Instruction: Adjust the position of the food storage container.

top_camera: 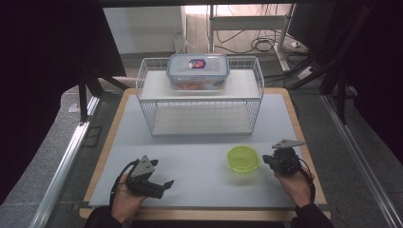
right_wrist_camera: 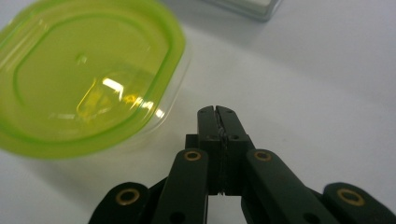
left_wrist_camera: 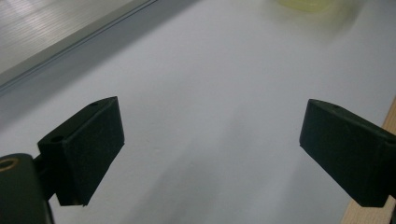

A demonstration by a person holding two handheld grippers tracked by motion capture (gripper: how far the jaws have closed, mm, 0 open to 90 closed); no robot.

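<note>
A small clear container with a lime-green lid (top_camera: 243, 159) (right_wrist_camera: 88, 77) sits on the grey mat at the front right. Just to its right my right gripper (top_camera: 269, 160) (right_wrist_camera: 218, 112) is shut with nothing between its jaws, its tips close beside the container's wall. At the front left my left gripper (top_camera: 167, 185) (left_wrist_camera: 212, 154) stands open over bare mat, jaws wide apart and empty. The lime container's edge (left_wrist_camera: 310, 4) shows blurred at the top of the left gripper view.
A white wire basket rack (top_camera: 199, 95) stands at the back of the mat. On its upper shelf rests a clear lidded box (top_camera: 197, 71) with reddish contents. The wooden table edge (top_camera: 304, 142) frames the mat. Black curtains hang on both sides.
</note>
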